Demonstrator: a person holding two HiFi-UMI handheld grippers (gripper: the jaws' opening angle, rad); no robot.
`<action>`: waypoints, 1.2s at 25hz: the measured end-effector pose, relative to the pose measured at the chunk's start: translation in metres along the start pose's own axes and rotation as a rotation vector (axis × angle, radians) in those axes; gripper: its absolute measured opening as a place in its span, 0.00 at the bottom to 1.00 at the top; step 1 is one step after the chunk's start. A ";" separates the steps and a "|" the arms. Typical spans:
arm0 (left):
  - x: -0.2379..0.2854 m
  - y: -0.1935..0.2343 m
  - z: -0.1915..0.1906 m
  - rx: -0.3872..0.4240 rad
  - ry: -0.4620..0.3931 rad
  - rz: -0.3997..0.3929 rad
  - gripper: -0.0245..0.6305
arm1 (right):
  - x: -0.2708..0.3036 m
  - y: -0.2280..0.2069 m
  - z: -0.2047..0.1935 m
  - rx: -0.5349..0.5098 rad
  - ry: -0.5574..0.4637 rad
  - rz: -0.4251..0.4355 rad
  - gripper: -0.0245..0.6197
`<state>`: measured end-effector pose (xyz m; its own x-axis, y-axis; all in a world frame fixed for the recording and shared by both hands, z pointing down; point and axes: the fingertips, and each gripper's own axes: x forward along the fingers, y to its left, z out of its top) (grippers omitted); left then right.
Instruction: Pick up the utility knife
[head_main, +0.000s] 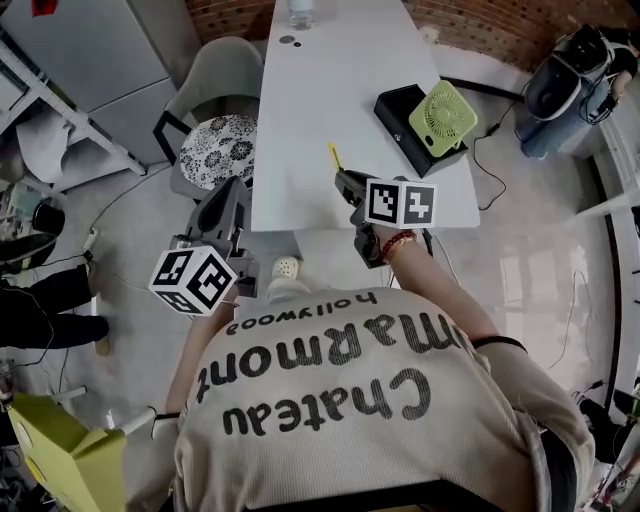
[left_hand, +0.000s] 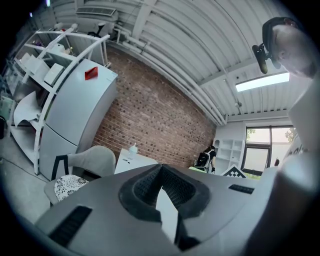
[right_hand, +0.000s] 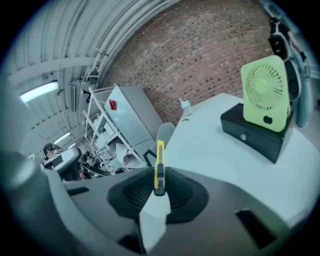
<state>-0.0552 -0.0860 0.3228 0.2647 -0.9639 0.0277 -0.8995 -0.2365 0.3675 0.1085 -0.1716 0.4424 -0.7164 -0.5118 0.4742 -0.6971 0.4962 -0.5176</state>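
Right tongs (right_hand: 159, 189) clamped on knife (right_hand: 159, 162) by its tail end, clear of tabletop (right_hand: 215, 150). Left tongs (left_hand: 161, 175) closed, empty. Risk: thin end-grip; knife may pivot or slip if swung.

1. Beige long-sleeved top (head_main: 340, 400) worn by the person, lower centre of the head view: large dark lettering "Chateau Marmont", with smaller "hollywood" beside it. All of it is upside down in the frame.
2. White marker cube (head_main: 193, 280), left of centre, and second white marker cube (head_main: 400, 202), at centre: black-and-white square code patterns on their faces.
3. Red label (left_hand: 90, 73) on the tall grey cabinet (left_hand: 70, 120), upper left of the left gripper view: print too small to read.
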 end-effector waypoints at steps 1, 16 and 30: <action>-0.002 -0.001 0.001 0.000 0.001 0.001 0.04 | -0.002 0.004 0.005 -0.001 -0.012 0.007 0.14; 0.001 -0.004 0.008 0.011 0.014 -0.023 0.04 | -0.035 0.039 0.059 0.015 -0.190 0.067 0.14; 0.022 0.006 0.023 0.037 0.014 0.002 0.04 | -0.038 0.070 0.108 -0.147 -0.320 0.049 0.15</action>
<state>-0.0626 -0.1113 0.3044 0.2674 -0.9627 0.0417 -0.9122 -0.2389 0.3329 0.0904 -0.1930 0.3116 -0.7197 -0.6671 0.1921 -0.6756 0.6094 -0.4150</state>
